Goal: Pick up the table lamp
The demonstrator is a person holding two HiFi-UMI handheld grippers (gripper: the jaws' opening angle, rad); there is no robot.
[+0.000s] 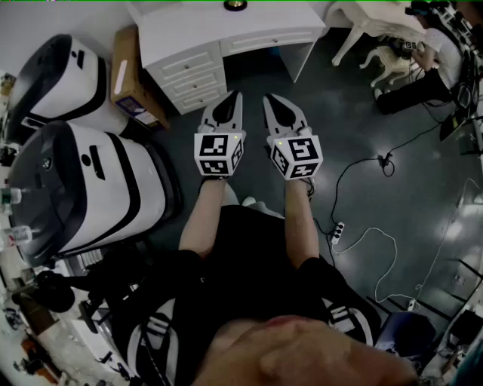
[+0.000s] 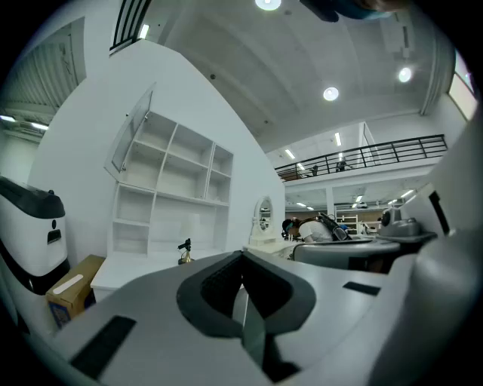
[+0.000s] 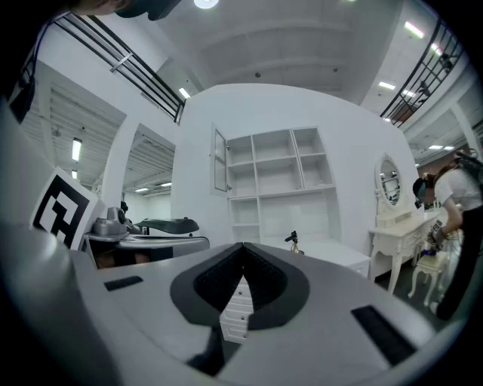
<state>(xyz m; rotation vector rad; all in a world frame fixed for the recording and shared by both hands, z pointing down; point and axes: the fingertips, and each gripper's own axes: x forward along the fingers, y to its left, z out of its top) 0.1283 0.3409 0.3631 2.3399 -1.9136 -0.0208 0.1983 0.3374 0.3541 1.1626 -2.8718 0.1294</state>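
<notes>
Nothing's really started here: left gripper (image 1: 235, 96) is closed up tight with nothing in it, held level and well short of the desk (image 1: 189, 30). Right gripper (image 1: 269, 99) is the same deal, jaws together and empty. The lamp (image 1: 235, 4) sits untouched on the desk ahead, so I'd say the approach, grab and lift are all left.

worktop (image 1: 226, 34): white paint, smooth, satin
table lamp (image 1: 235, 5) on worktop: brass-coloured metal, shiny; black matt head
box (image 1: 130, 75) left of worktop: brown cardboard, matt
floor (image 1: 362, 113): dark, smooth, faint sheen
left tongs (image 2: 243, 254), right tongs (image 3: 243, 245): grey matt plastic; pads (image 3: 219, 283) black, ribbed
</notes>
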